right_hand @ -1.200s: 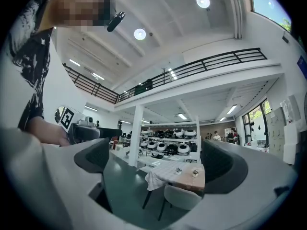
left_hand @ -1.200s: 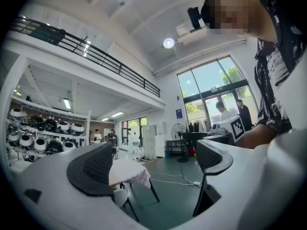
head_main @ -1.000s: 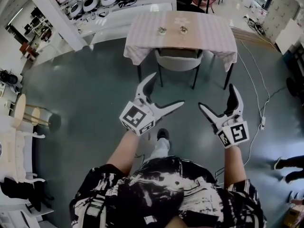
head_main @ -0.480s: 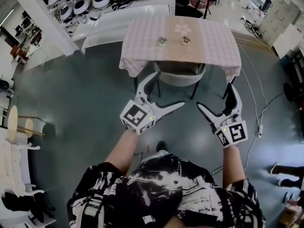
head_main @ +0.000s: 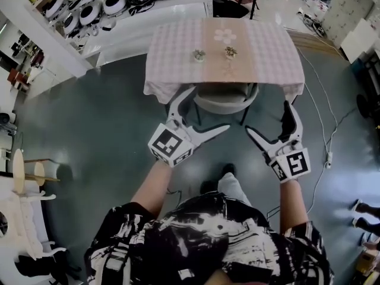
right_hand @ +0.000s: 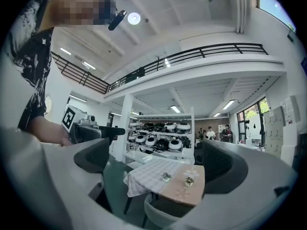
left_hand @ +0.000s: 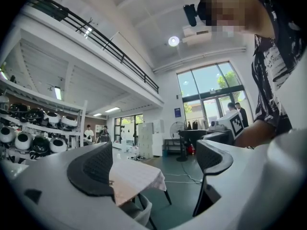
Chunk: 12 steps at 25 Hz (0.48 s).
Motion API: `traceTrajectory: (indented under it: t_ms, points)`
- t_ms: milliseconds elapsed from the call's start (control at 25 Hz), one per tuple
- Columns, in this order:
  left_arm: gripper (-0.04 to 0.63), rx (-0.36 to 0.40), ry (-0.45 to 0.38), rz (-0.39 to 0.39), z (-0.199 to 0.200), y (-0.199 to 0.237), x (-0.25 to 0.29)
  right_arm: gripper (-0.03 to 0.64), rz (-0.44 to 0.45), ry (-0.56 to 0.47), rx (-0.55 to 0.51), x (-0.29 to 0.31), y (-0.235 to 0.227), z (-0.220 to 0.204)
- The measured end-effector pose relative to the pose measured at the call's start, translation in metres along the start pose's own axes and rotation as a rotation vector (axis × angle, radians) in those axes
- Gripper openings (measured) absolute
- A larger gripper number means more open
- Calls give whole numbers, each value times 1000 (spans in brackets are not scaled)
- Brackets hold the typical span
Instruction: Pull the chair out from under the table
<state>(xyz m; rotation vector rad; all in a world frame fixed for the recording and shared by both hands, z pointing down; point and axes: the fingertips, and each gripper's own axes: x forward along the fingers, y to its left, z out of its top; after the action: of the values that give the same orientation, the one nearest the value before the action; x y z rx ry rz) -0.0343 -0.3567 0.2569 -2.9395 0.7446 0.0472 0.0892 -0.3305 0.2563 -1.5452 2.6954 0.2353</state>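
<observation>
A grey chair [head_main: 224, 100] is tucked under the table [head_main: 172, 52], which wears a checked pink cloth; only the curved backrest and dark legs show. The same chair [right_hand: 160, 216] sits low in the right gripper view, and its backrest edge [left_hand: 142, 211] shows in the left gripper view. My left gripper [head_main: 205, 110] is open, held just short of the chair's left side, touching nothing. On the other side, my right gripper [head_main: 270, 123] is open too, below and right of the backrest. Nothing is between either pair of jaws.
Two small plant pots [head_main: 199, 55] [head_main: 230, 53] stand on the table. Shelves of white round devices [head_main: 113, 2] run behind it at the left. A cable and power strip [head_main: 328, 156] lie on the floor at the right. The person's foot [head_main: 227, 171] is on the grey floor.
The person has stepped forward: the table and chair have come nearer to both grippers. Both grippers stay open and level in the view.
</observation>
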Motion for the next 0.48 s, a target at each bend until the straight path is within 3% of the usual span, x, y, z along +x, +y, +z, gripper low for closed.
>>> traceTrajectory:
  t_ms: [480]
  points:
    - [518,27,26,85,-7,77,104,575,98,-8,24,78,-112,-22]
